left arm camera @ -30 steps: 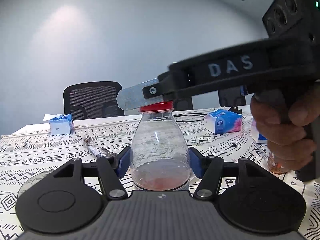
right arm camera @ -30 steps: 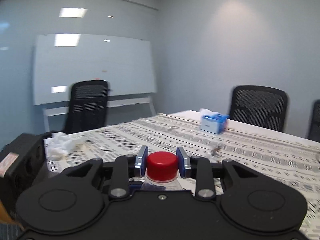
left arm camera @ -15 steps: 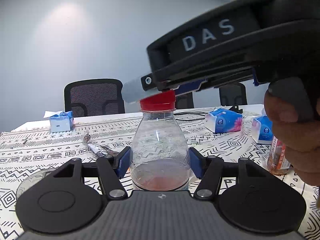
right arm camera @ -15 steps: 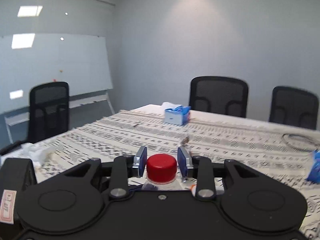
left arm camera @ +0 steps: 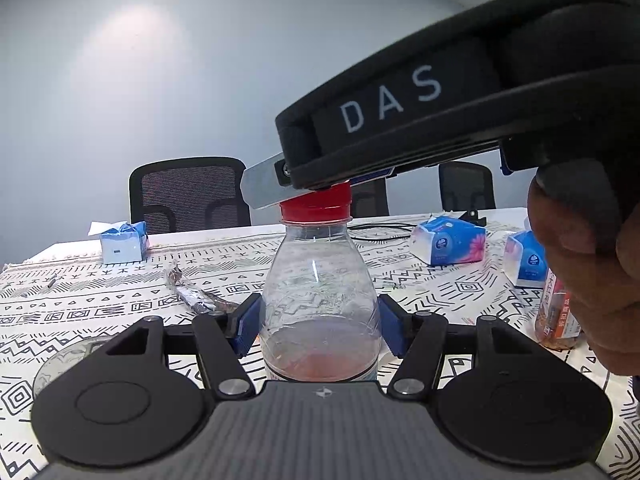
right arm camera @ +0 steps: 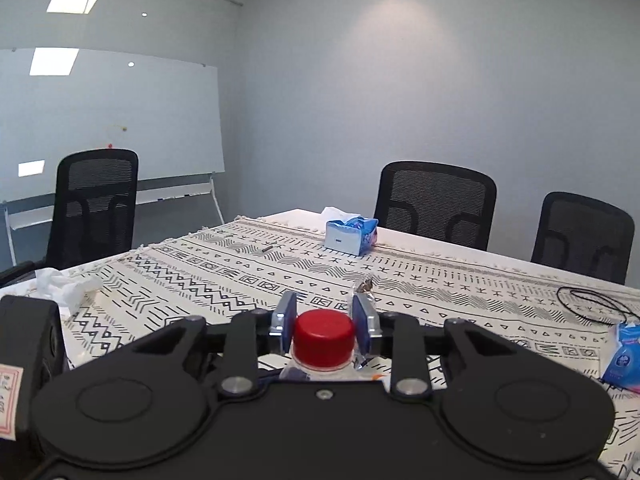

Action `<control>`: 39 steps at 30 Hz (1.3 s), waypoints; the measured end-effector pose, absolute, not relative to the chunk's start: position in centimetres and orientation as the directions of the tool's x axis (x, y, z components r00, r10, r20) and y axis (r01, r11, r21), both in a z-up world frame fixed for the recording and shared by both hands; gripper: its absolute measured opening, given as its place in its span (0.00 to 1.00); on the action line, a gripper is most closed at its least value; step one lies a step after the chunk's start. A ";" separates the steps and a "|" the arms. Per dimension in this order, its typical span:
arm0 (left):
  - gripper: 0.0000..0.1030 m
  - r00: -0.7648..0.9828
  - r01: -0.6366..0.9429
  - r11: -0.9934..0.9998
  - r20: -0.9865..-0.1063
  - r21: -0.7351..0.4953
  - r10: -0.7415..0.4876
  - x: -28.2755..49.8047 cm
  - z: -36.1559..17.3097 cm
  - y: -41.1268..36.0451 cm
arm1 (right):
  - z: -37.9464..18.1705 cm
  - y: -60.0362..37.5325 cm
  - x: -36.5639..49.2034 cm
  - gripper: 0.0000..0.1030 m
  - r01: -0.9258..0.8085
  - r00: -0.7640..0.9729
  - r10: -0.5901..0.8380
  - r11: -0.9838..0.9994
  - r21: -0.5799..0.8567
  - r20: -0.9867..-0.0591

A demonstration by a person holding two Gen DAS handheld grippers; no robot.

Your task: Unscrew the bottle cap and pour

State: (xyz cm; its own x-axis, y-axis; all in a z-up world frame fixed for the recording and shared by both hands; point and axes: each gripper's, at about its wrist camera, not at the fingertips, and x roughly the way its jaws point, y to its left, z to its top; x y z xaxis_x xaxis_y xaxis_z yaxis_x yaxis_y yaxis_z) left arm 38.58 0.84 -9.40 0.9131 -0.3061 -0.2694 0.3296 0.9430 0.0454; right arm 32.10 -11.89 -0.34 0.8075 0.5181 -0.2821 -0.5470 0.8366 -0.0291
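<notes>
Bottle [left arm camera: 320, 300] upright on the patterned surface [left arm camera: 100, 304], near its front edge, a little reddish liquid in the bottom. Left gripper [left arm camera: 320, 330] clamped on the lower body, blue pads [left arm camera: 246, 328] pressed against both sides of the clear wall. Right gripper [right arm camera: 324, 326] over the top, straddling the red cap [right arm camera: 324, 336]; pads [right arm camera: 286, 326] flank the cap closely, but contact cannot be told for sure from the right wrist view: a thin gap may remain on each side. Cap seated on the neck, apparently level; not yet off.

Step in hand, as judged: unscrewing.

- Squeeze right gripper firmly before turning; a slipping pad only polishes the ribs.
- Keep the turning axis in line with the neck; wrist roll only, no sideways pull.
- Left grip steady but not crushing; thin plastic wall likely to buckle and let the bottle spin.
- Lift straight up only once the thread runs free.

Second small bottle [left arm camera: 558, 316] and tissue packs [left arm camera: 448, 240] stand to the right, well apart. A glass rim [left arm camera: 60, 360] shows low at left, probable pouring target.
</notes>
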 end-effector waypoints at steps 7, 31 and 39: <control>0.56 0.914 0.324 0.945 -0.274 0.046 -0.300 38.8 -9.9 0.1 | -0.1 -12.3 32.6 0.33 -0.519 0.810 0.509 0.853 0.049 -0.290; 0.56 0.914 0.322 0.946 -0.274 0.042 -0.299 60.7 -13.6 5.3 | -0.4 -12.9 33.4 0.31 -0.666 0.727 0.627 0.743 -0.066 -0.280; 0.56 0.905 0.334 0.942 -0.286 0.020 -0.314 62.3 -14.0 6.8 | -0.7 -16.2 36.7 0.32 -0.834 0.527 0.815 0.551 0.039 -0.242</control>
